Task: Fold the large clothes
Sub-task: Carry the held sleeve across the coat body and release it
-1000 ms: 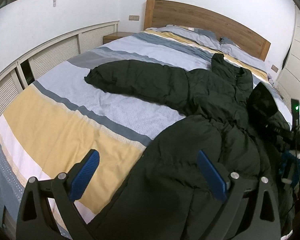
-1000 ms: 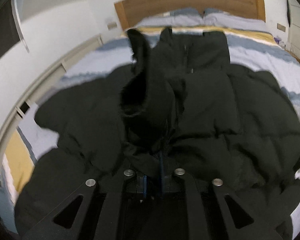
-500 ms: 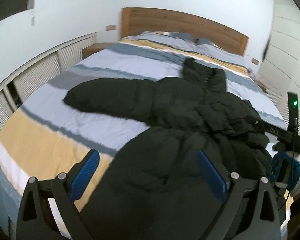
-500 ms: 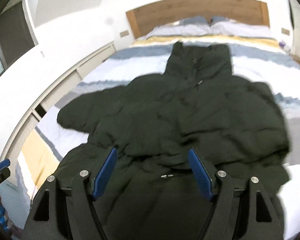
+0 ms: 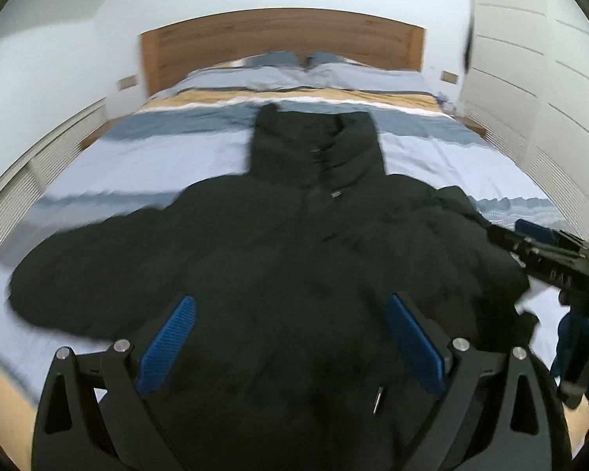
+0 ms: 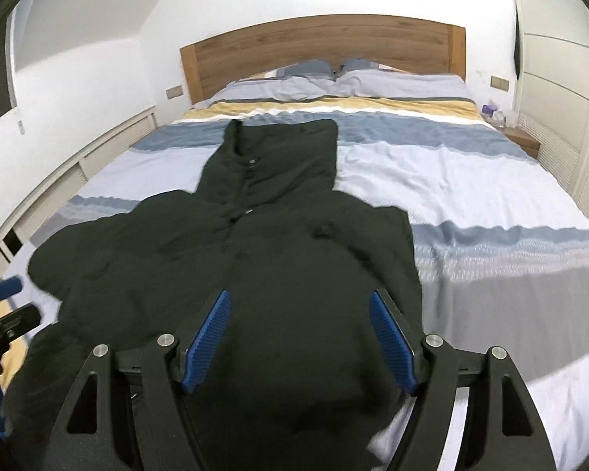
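Your right gripper (image 6: 298,337) angles down over the lower half of the black puffer jacket (image 6: 278,259), jaws spread wide, gripping nothing. Your left gripper (image 5: 290,347) tilts down likewise, wide apart and empty. The jacket lies on the striped bed (image 6: 471,180), hood toward the headboard (image 6: 322,51), one sleeve flung out sideways.
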The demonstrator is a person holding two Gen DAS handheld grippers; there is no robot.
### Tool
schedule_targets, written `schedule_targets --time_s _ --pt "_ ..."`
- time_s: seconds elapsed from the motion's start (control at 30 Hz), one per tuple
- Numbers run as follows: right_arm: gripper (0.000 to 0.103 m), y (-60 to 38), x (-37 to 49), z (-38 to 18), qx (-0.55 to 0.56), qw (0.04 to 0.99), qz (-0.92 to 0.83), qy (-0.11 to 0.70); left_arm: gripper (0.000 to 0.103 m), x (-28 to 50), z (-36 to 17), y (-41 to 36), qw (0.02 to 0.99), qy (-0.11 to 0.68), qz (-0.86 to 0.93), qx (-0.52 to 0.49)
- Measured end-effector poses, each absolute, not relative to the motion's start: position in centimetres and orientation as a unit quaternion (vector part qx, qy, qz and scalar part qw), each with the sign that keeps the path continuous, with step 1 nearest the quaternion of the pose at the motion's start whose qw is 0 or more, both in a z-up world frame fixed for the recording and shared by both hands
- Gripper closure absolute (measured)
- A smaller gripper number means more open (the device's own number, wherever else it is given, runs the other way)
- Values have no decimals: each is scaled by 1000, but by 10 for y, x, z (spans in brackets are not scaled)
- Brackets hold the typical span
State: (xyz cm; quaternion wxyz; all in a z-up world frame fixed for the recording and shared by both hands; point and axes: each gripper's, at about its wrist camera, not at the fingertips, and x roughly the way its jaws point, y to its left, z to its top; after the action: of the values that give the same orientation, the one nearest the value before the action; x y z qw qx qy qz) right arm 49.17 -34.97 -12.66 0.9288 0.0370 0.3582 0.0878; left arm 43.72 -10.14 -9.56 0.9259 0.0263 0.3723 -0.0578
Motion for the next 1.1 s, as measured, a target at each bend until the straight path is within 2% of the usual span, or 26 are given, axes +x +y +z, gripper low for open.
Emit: schedule_targets --time_s 0.2,0.4,0.5,0.7,0.87,1.1 --pt "30 -346 542 -188 34 910 88 404 4 507 -157 -139 906 415 -70 30" --pt "30 -347 551 -207 43 898 83 429 3 524 -191 -136 887 456 -66 26" --pt "30 -345 545 -199 32 899 75 431 3 521 -195 -138 885 460 -64 31" --pt "31 -348 501 -172 46 909 76 408 4 487 -162 -130 900 434 -46 23" --pt "30 -350 491 -191 46 899 74 429 4 475 -182 -126 890 454 -43 19" --pt "24 -343 499 -215 32 899 68 431 3 477 -203 -120 890 454 -48 -3"
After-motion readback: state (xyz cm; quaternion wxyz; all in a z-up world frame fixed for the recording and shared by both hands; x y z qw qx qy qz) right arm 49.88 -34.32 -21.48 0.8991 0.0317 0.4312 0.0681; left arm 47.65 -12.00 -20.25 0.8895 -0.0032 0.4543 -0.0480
